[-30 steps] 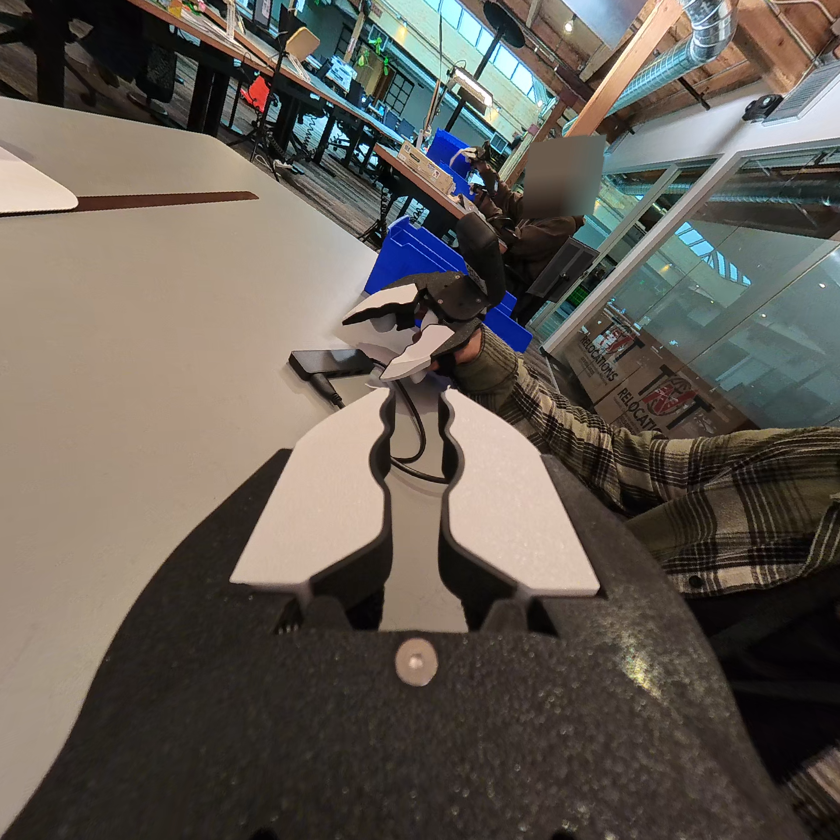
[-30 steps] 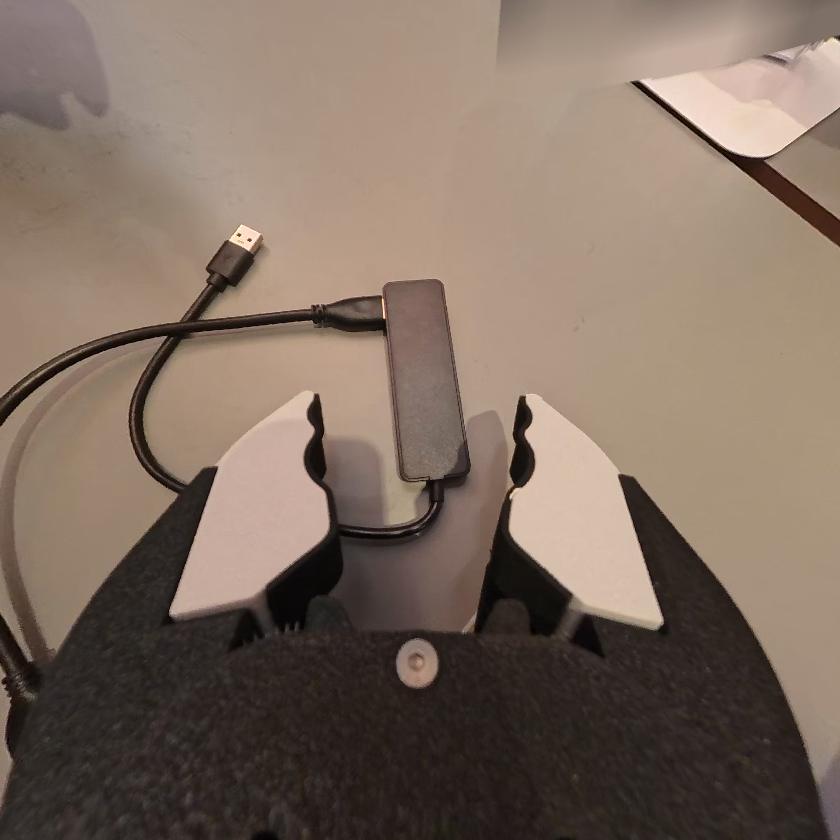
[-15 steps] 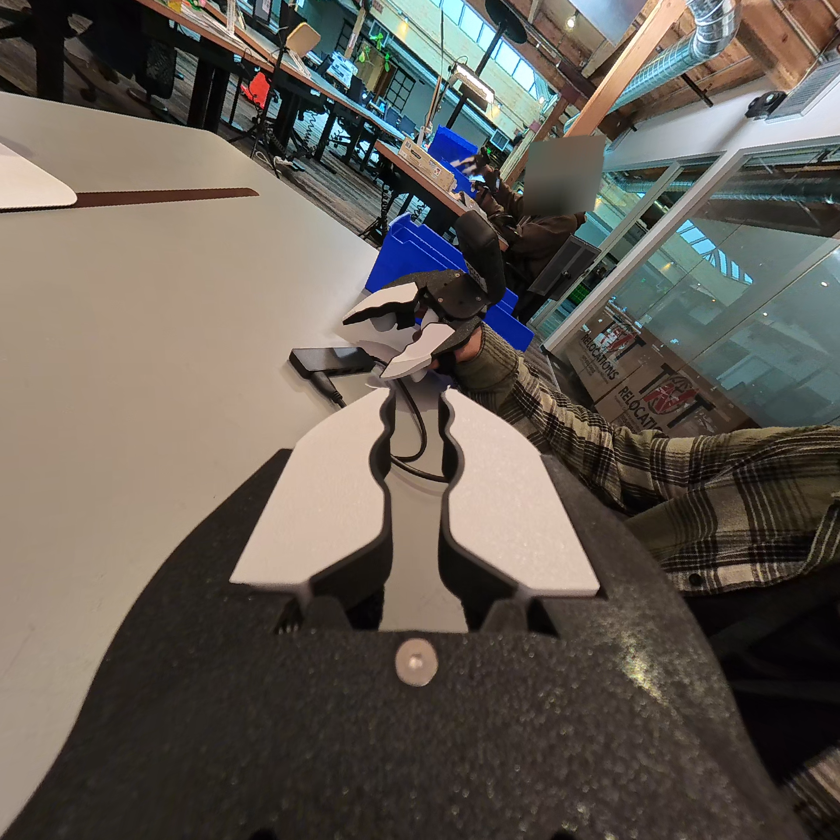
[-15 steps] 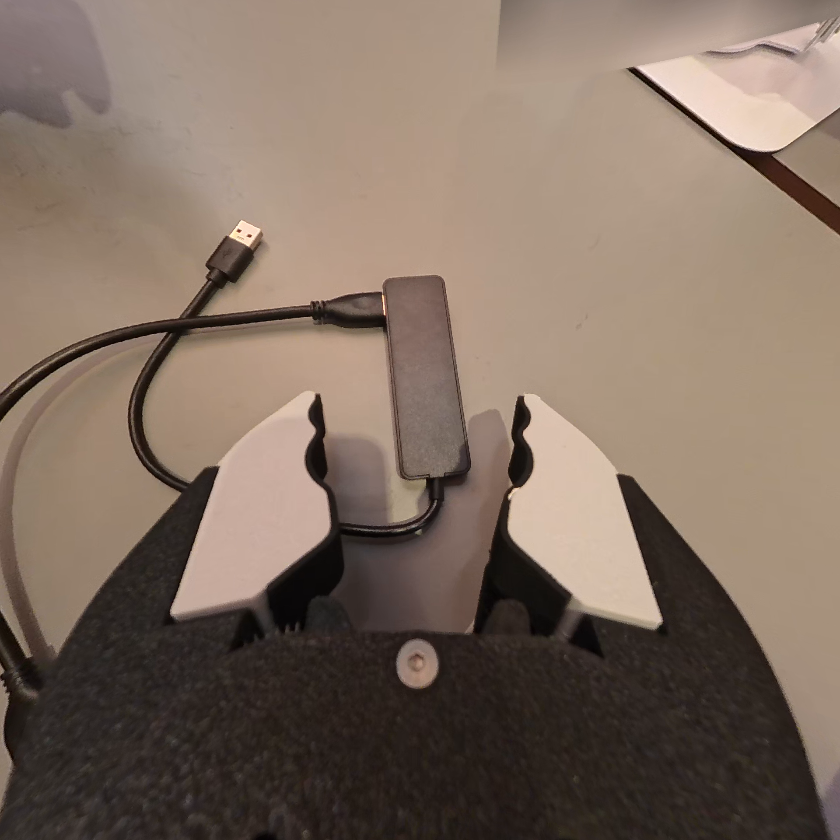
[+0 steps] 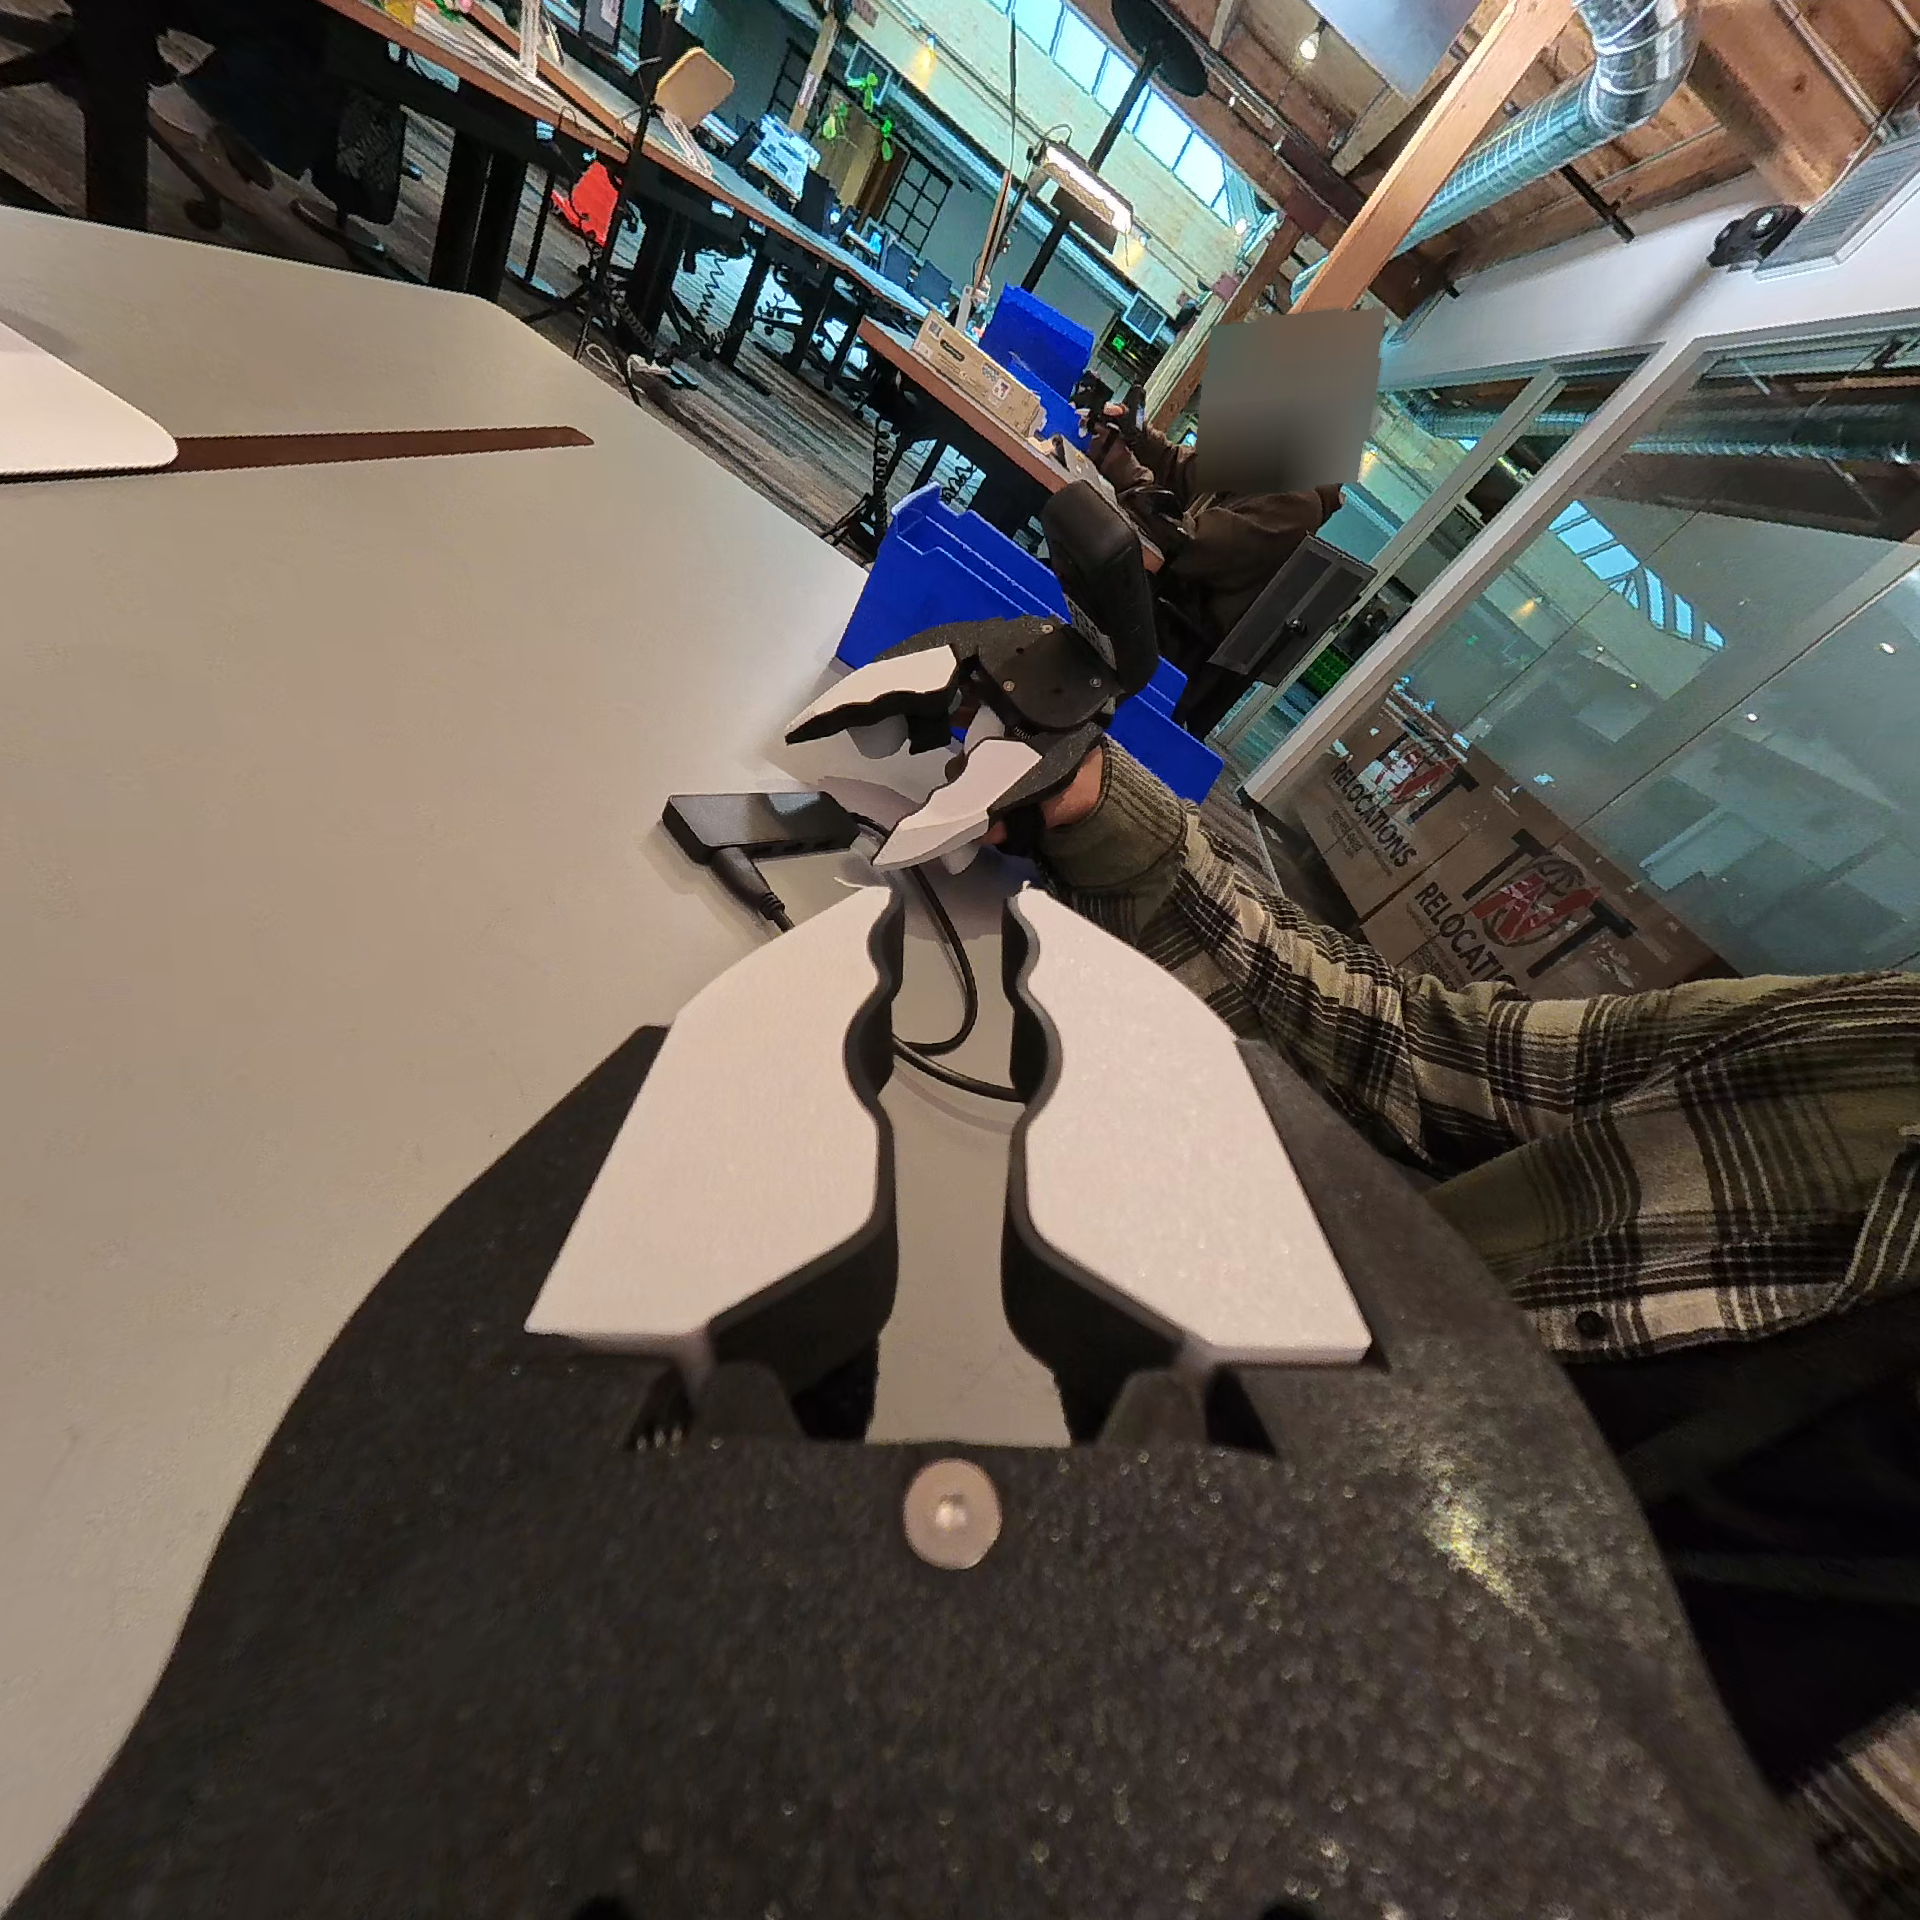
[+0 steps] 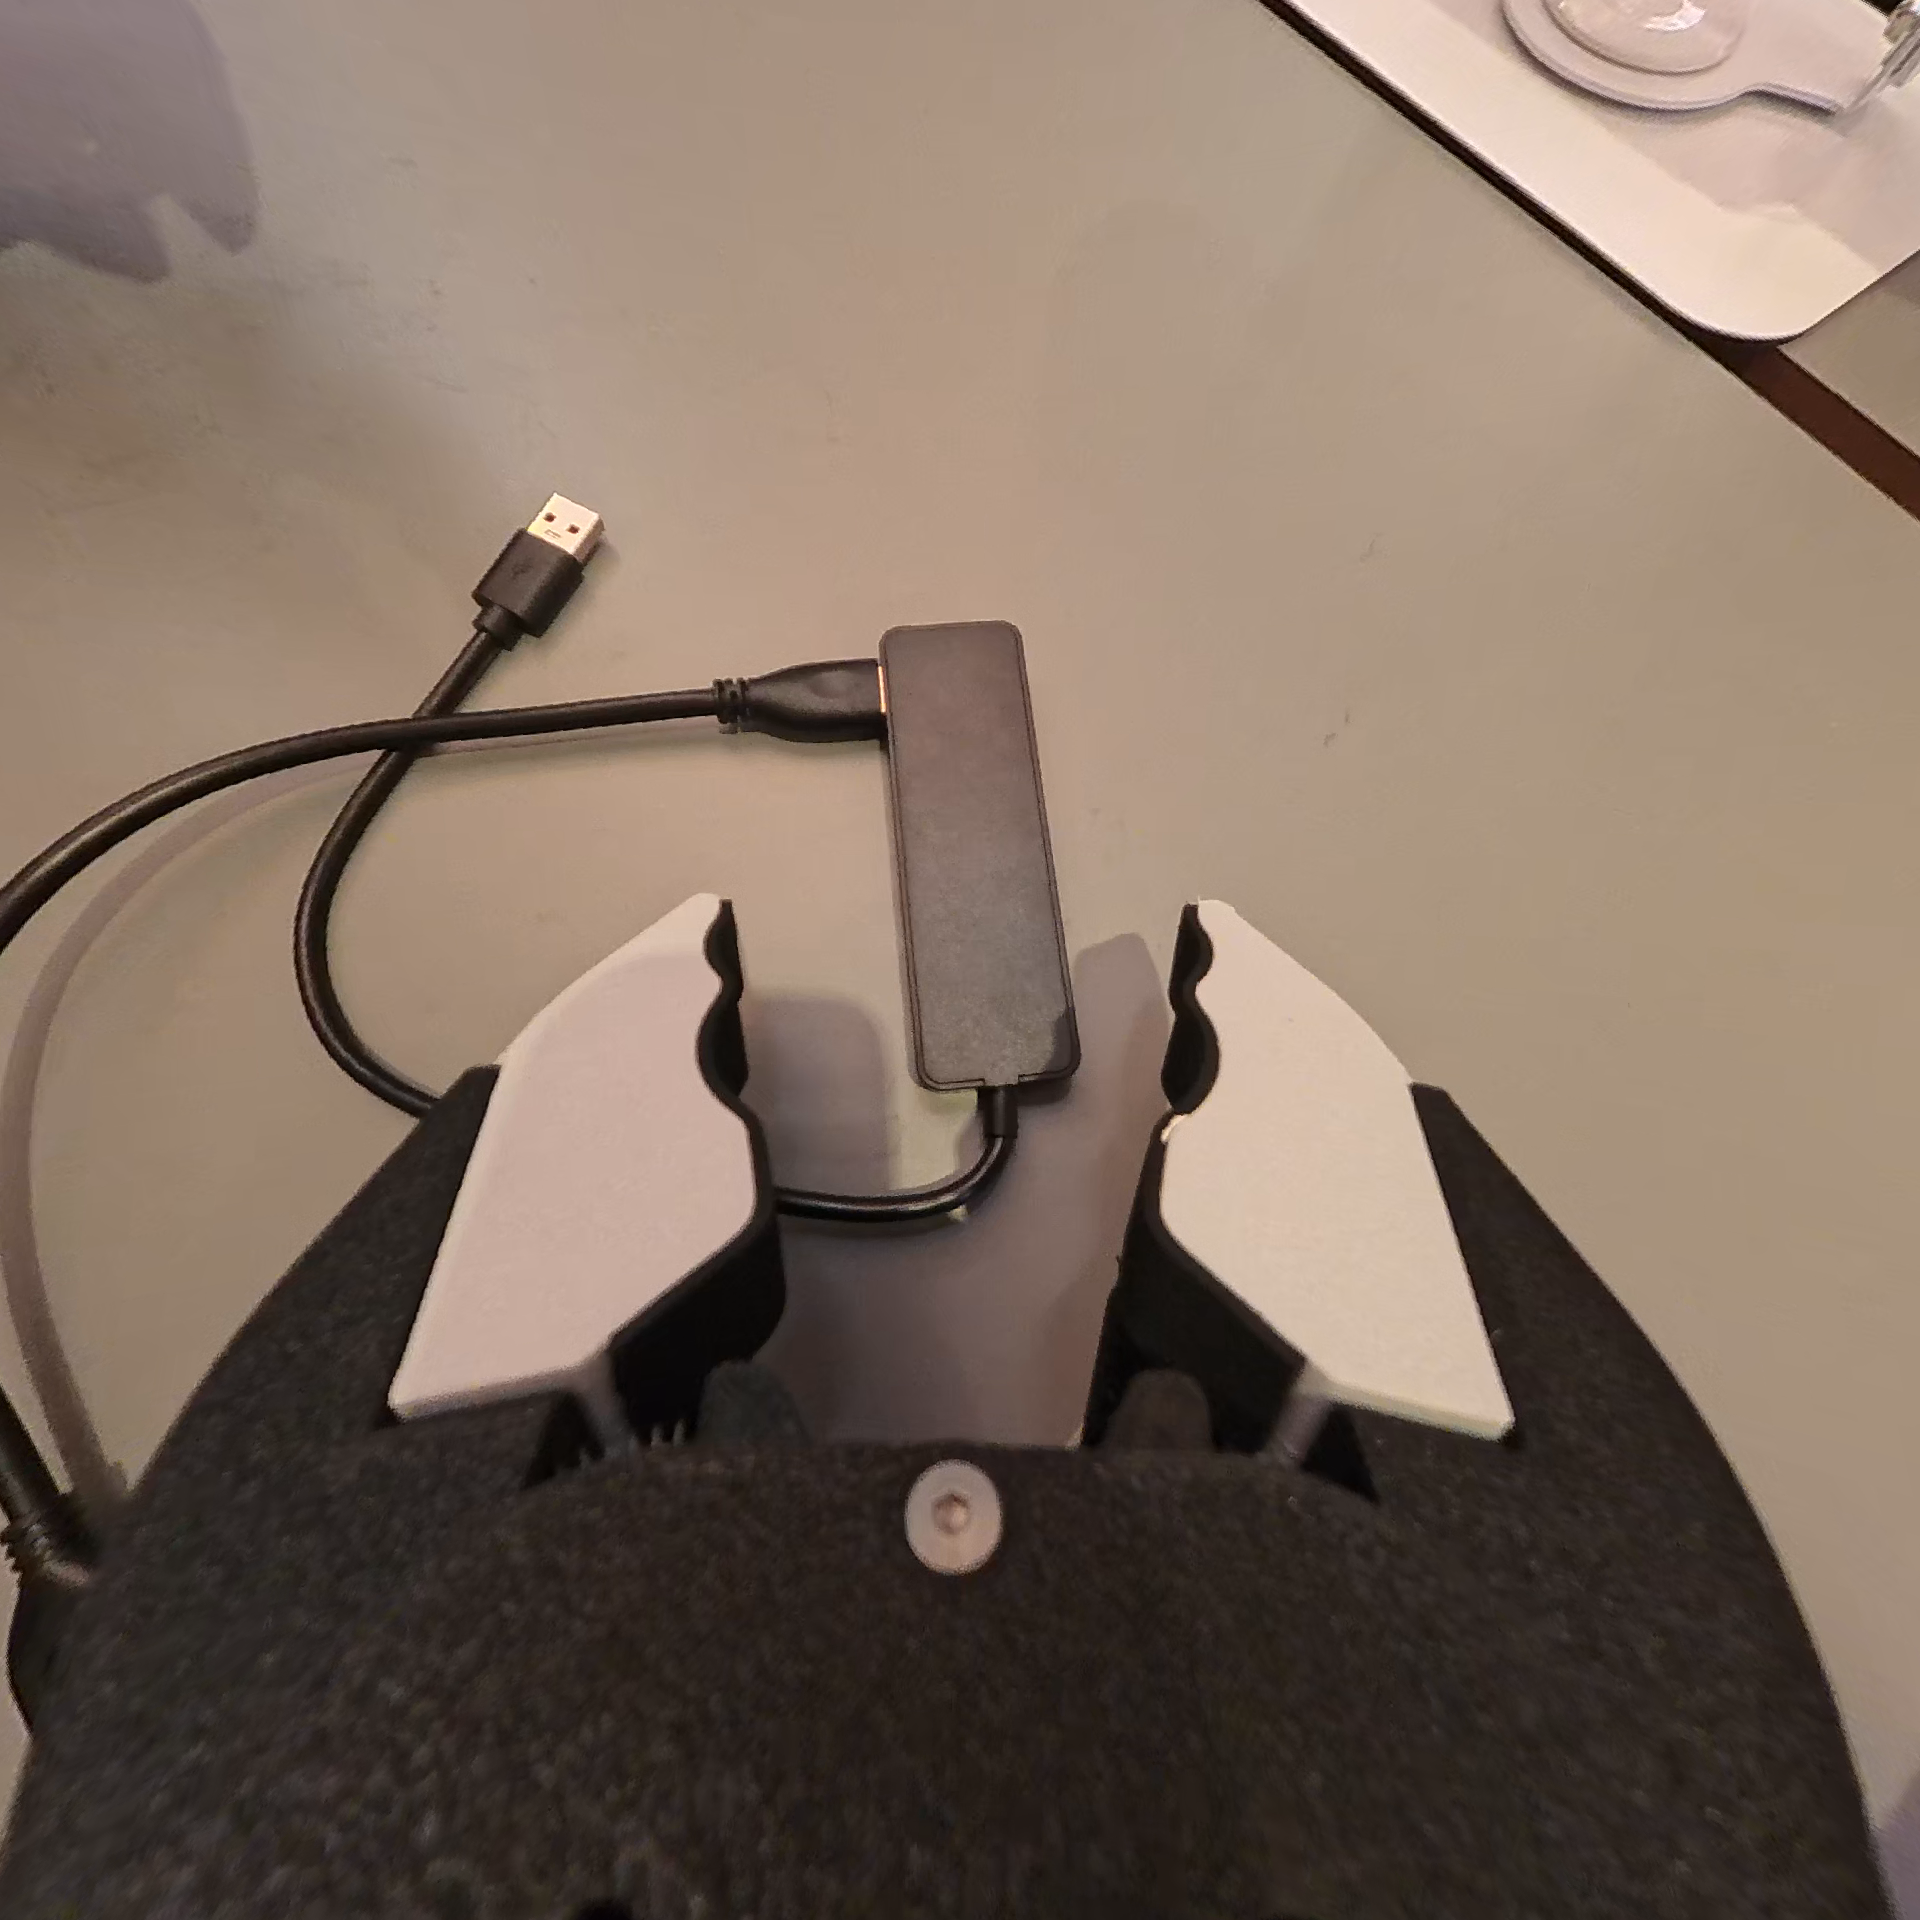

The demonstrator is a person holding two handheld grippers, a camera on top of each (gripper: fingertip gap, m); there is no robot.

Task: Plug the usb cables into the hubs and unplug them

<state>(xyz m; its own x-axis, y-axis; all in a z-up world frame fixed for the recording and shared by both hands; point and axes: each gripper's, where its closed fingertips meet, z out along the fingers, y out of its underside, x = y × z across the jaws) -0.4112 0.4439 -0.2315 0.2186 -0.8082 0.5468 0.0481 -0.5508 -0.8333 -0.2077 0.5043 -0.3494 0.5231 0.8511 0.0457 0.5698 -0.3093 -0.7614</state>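
A black USB hub [image 6: 977, 852] lies on the grey table [image 6: 1351, 623]. A black cable's plug [image 6: 810, 696] sits in the hub's far left side. The hub's own thin lead loops back to a loose USB plug [image 6: 551, 551] lying on the table. My right gripper [image 6: 961, 914] is open and empty, its fingers on either side of the hub's near end, above it. In the left wrist view the hub [image 5: 748, 816] lies under the right gripper [image 5: 842, 795]. My left gripper [image 5: 954, 909] has a narrow gap, holds nothing, and points at the cable loop [image 5: 961, 997].
A white mat [image 6: 1662, 208] with a clear glass piece [image 6: 1610, 42] lies at the far right, beside a brown gap [image 6: 1829, 416] in the table. A white cable [image 6: 42, 1091] runs along the left. Blue bins [image 5: 956, 582] and a seated person [image 5: 1226, 540] are beyond the table edge. The tips of one gripper are about 25 centimeters away from the tips of the other. Measured from the fingertips, the loose USB plug [image 6: 551, 551] is 10 centimeters or so from the right gripper and 15 centimeters from the left.
The right wrist view has shifted a little, so more of the white mat shows. The hub, the cables and my left gripper have not moved.
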